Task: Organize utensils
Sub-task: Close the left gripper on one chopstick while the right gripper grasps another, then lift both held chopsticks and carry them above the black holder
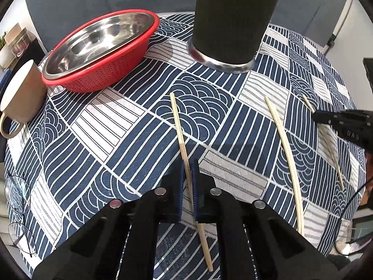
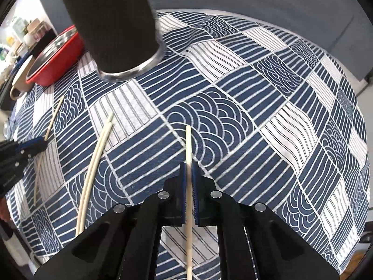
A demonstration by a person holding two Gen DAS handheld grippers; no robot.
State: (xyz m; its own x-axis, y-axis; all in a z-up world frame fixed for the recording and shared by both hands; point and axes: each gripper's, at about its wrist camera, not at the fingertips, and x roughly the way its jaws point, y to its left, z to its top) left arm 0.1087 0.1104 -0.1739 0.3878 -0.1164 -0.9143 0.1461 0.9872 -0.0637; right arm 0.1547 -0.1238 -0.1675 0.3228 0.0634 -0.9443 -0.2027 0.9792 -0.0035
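My left gripper (image 1: 189, 163) is shut on a pale wooden chopstick (image 1: 178, 121) that points toward the tall black utensil holder (image 1: 235, 16). My right gripper (image 2: 189, 165) is shut on another chopstick (image 2: 188, 140). Between them a pair of white chopsticks (image 2: 96, 154) lies on the patterned cloth; it shows as one pale stick in the left wrist view (image 1: 285, 144). The holder (image 2: 112, 23) stands at the back of the right wrist view. The right gripper also shows at the right edge of the left wrist view (image 1: 314, 117), and the left gripper at the left edge of the right wrist view (image 2: 44, 142).
A red colander with a steel bowl inside (image 1: 100, 49) and a beige mug (image 1: 22, 93) stand at the back left. Eyeglasses (image 1: 18, 207) lie at the table's left edge. The blue-and-white tablecloth (image 2: 268, 121) covers the table.
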